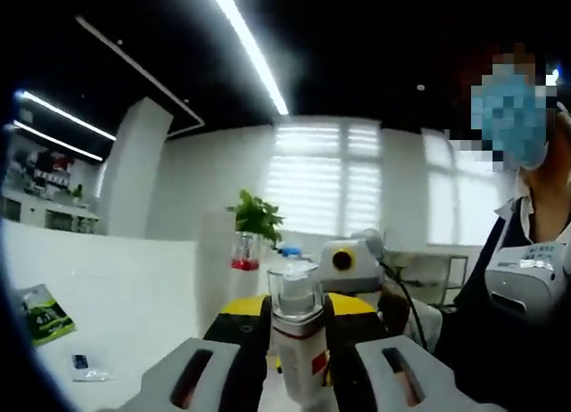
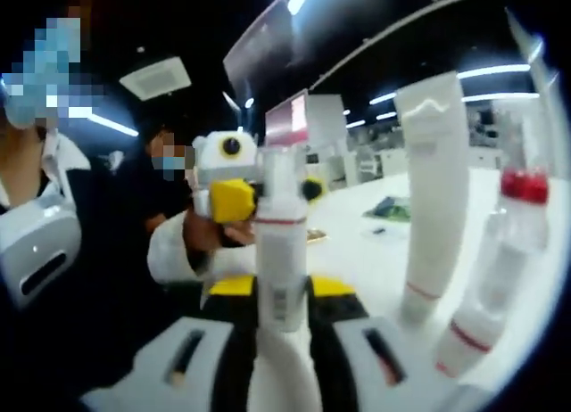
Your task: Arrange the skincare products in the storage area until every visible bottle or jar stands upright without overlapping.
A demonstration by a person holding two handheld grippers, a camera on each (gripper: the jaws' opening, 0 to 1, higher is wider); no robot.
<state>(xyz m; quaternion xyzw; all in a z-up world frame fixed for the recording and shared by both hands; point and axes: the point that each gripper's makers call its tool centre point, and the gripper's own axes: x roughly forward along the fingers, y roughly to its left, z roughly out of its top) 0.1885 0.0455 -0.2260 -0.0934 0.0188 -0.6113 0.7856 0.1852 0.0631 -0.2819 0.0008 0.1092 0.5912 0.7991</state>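
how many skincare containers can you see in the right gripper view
3: a white pump bottle clamped between the right gripper jaws, a tall white tube standing to its right, and a red-capped bottle leaning at the far right. Others may sit outside the view.

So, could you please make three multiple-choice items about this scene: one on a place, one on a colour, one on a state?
1. In the right gripper view, the white tube stands: A) right of the held slim bottle; B) left of it; C) flat under it.
2. The cap of the far-right bottle is: A) blue; B) red; C) green.
3. The left tongs are: A) open; B) shut on a tube; C) shut on the clear-capped bottle.
Key: A, the tube rises to its right; B, the cap shows red; C, the bottle sits between them.
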